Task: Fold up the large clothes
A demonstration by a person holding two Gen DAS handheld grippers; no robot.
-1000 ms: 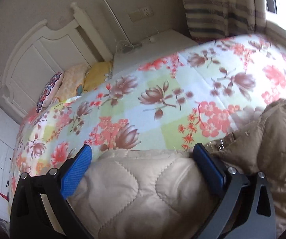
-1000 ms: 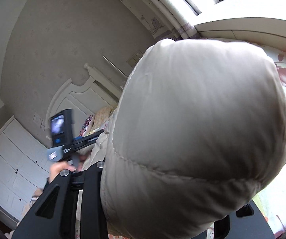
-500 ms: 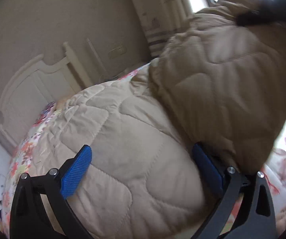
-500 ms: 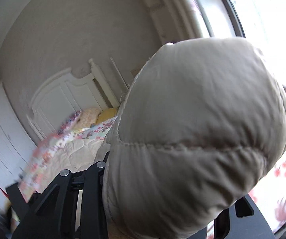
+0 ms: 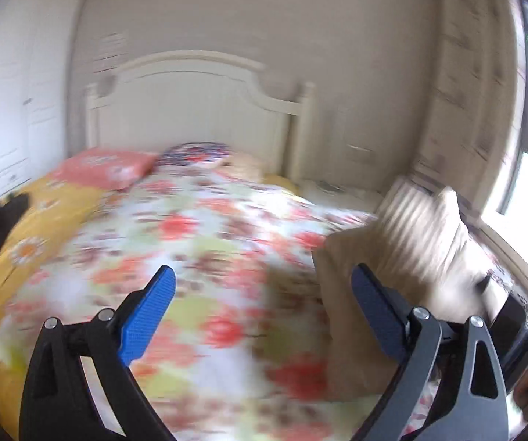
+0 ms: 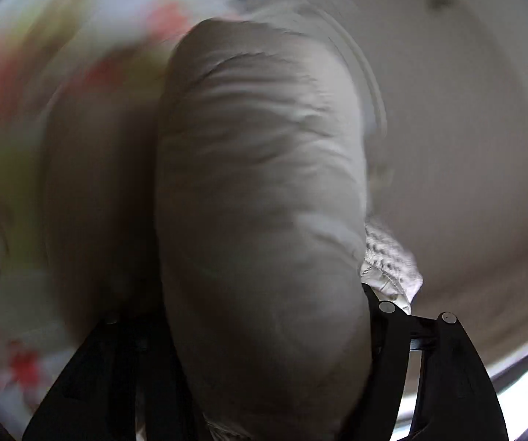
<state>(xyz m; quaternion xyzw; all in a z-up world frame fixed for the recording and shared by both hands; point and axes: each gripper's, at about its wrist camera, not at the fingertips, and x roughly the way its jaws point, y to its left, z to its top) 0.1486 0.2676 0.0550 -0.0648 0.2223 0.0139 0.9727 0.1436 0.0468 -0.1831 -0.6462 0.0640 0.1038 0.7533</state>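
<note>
While left tongs (image 5: 260, 303) narrow empty, right tongs (image 6: 264, 330) widen around one coat (image 6: 260, 191).

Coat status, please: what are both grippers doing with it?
Left gripper open, closing slightly, nothing between pads. Right gripper opening, coat bunched between jaws. Bed ahead, nothing in the way.

Bed (image 5: 197, 257) w/ floral cover lies open ahead of my left fingers (image 5: 146, 312), nothing between them. Beige coat (image 5: 392, 250) heaped on right blocks that side. Right view: coat fills centre; blurred.
</note>
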